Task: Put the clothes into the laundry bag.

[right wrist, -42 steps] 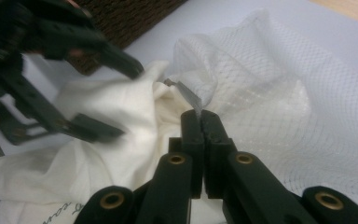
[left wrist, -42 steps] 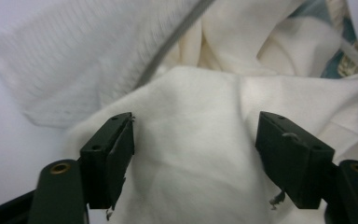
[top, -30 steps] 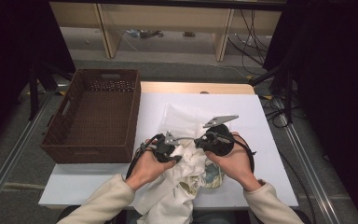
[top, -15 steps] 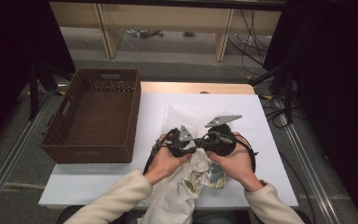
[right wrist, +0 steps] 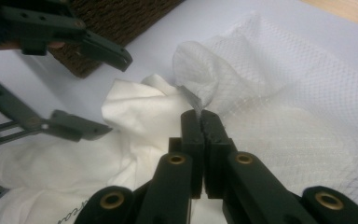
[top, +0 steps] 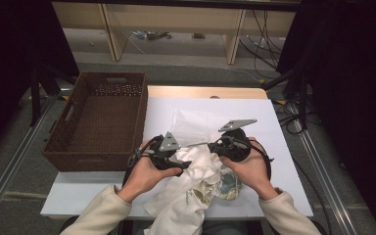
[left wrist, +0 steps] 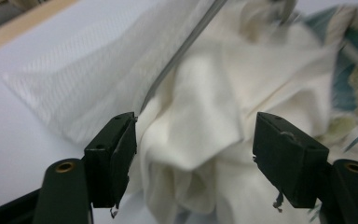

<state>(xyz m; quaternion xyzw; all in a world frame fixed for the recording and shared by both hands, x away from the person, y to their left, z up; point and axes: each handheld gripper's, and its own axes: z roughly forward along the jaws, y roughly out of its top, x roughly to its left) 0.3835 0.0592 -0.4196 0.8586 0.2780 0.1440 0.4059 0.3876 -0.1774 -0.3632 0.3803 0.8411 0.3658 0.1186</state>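
Pinching mesh bag (right wrist: 279, 93) edge, your right gripper (right wrist: 200, 116) is clamped tight.
Your left gripper (left wrist: 193, 154), just opened wide, straddles white cloth (left wrist: 200, 140) at twelve o'clock, pads clear.

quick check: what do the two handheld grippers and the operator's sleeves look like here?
Both grippers, left gripper and right gripper, are matte black, each with two blocky rectangular jaws on linkage arms fastened by brass-coloured rivets. Each carries a grey three-cornered plate on top, and a black cable trails from the body. The person wears cream long sleeves with ribbed cuffs.
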